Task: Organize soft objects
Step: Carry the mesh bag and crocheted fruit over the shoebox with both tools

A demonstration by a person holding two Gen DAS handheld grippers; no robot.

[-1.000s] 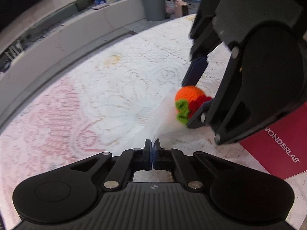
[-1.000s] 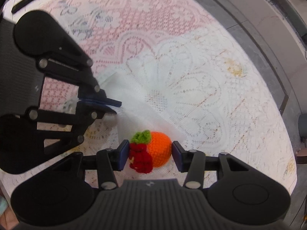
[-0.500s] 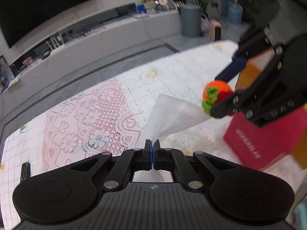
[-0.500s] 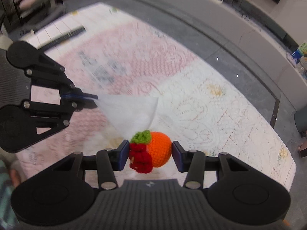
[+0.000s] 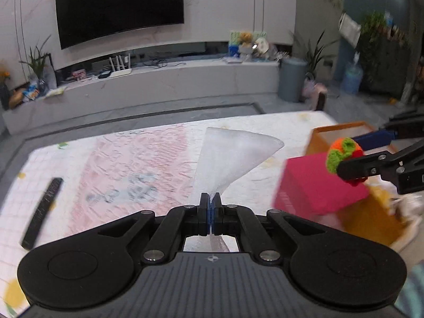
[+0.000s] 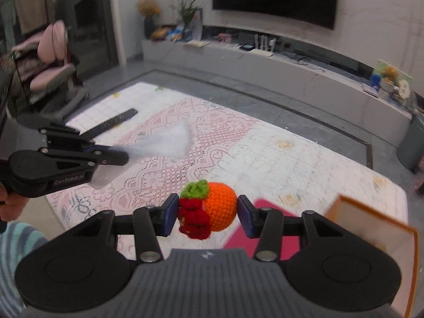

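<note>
The left hand-held gripper (image 5: 211, 206) has its jaws pressed together on the corner of one white tissue (image 5: 233, 156), which fans out ahead of the fingertips and stands clear above the lace-covered counter (image 5: 137, 164). The right hand-held gripper (image 6: 208, 213) is part-way closed, its two blue pads (image 6: 171, 212) squeezing one crocheted orange toy (image 6: 212, 206) with a green leaf tuft and a red knitted piece on its left side; the toy sits squarely between the fingertips, off the counter. From the left wrist view that toy (image 5: 344, 156) hangs to the right of the left gripper, over a red box (image 5: 318, 188) with an orange box (image 5: 341, 132) just behind it. One long black remote (image 5: 42, 212) lies on the counter well to the left of the left gripper. Both boxes are blurred and partly cut off; their contents cannot be made out. The tissue's tail below the left pads is mostly hidden.
</note>
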